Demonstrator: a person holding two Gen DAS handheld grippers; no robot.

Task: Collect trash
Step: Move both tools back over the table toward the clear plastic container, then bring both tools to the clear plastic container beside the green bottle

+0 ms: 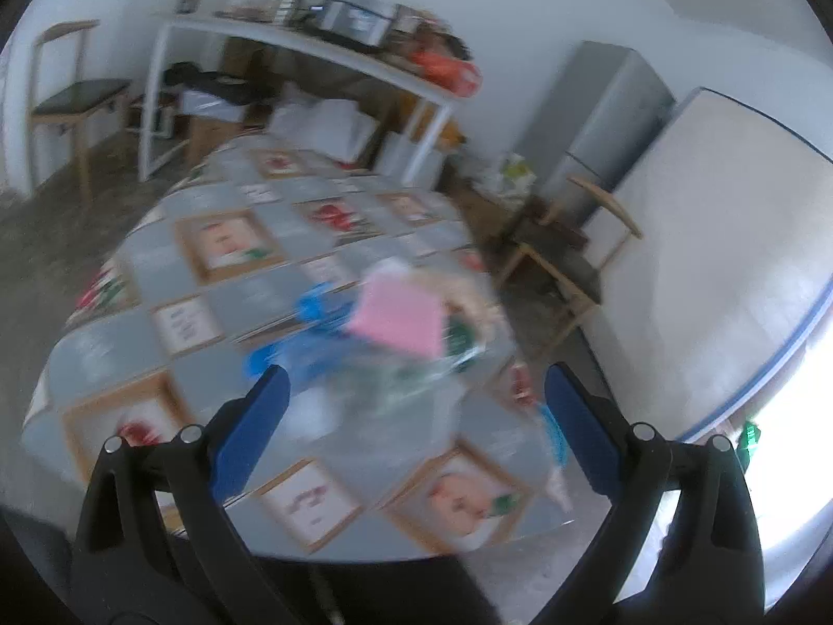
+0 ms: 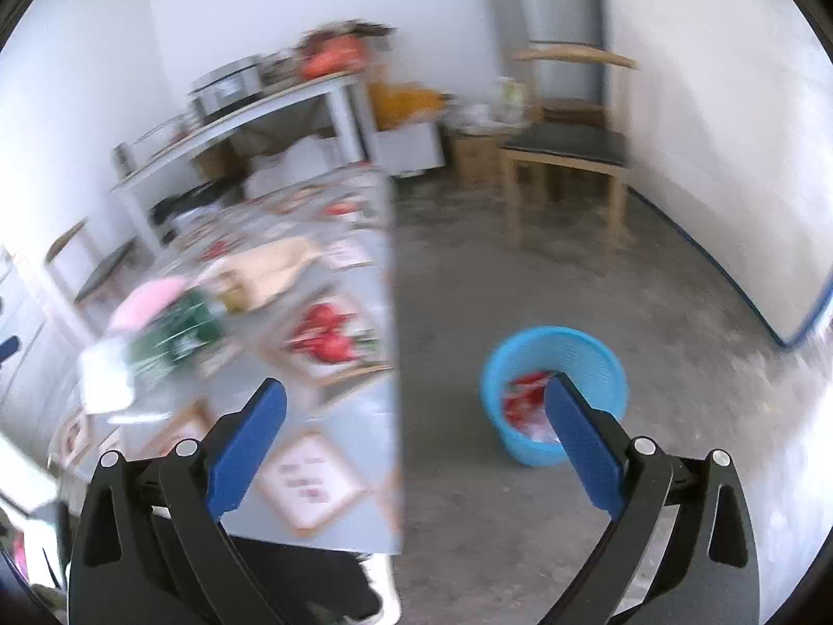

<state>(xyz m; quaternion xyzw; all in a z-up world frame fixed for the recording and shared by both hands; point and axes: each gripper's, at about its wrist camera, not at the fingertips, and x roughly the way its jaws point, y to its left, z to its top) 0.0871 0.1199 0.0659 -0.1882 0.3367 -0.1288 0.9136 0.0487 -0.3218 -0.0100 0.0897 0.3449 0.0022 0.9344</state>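
A blurred pile of trash lies on the patterned table (image 1: 120, 354): a pink sheet (image 1: 398, 315), blue plastic (image 1: 312, 323), a green wrapper (image 1: 461, 336) and clear film. My left gripper (image 1: 416, 385) is open and empty, just short of the pile. In the right wrist view the pink sheet (image 2: 148, 299), green wrapper (image 2: 174, 336) and a beige wrapper (image 2: 270, 271) lie on the table (image 2: 359, 411). My right gripper (image 2: 416, 396) is open and empty above the table's edge. A blue bin (image 2: 554, 393) with red trash inside stands on the floor to the right.
A wooden chair (image 2: 567, 151) stands beyond the bin. A white shelf rack (image 1: 307, 52) with an appliance stands behind the table. Another chair (image 1: 567, 260), a grey fridge (image 1: 598, 120) and a leaning mattress (image 1: 729, 260) stand at the right.
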